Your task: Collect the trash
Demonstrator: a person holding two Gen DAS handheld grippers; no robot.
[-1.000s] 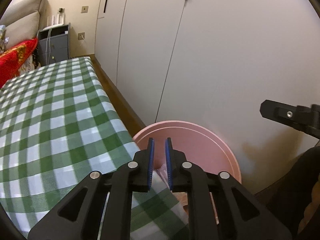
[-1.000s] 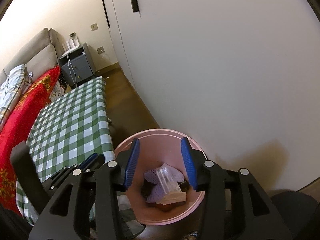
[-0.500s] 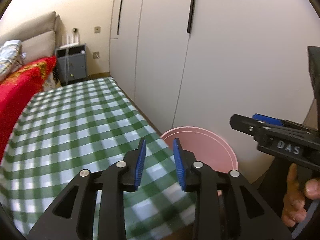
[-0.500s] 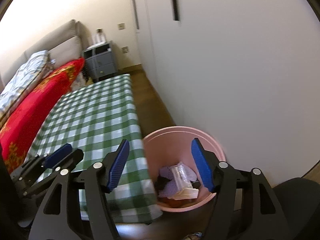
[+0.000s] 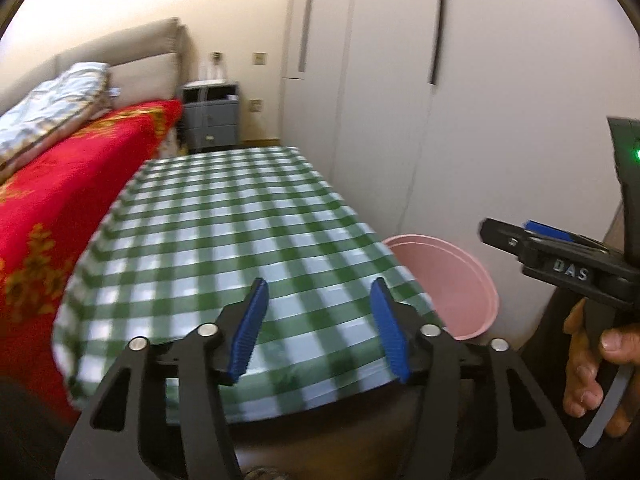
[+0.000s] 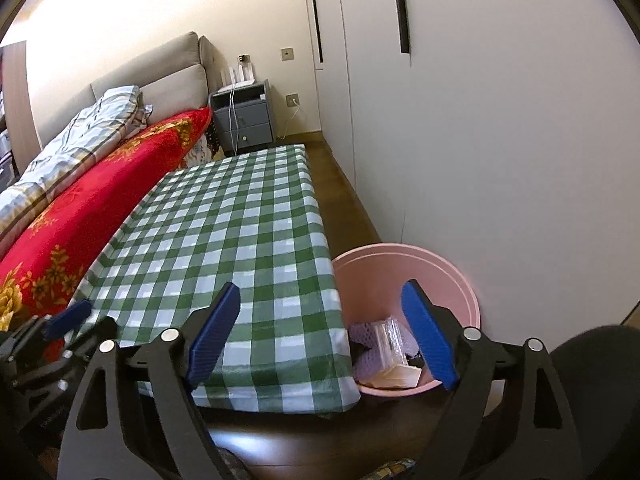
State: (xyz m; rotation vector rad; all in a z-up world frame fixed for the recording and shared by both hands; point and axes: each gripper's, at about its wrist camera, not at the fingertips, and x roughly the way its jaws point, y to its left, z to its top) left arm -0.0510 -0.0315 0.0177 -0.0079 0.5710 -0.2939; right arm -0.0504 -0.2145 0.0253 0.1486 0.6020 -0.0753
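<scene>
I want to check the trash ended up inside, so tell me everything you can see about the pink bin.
The pink bin is a round, smooth, plastic-looking tub, upright and open-topped. It stands on the wood floor between the checkered table's corner and the white wardrobe. Inside lie purple netting, a clear wrapper and a pale packet. Neither claw touches it.

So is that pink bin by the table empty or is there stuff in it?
Not empty. The right wrist view shows the pink bin holding trash at its bottom: purple mesh, clear plastic, pale paper. It is well short of full.
</scene>
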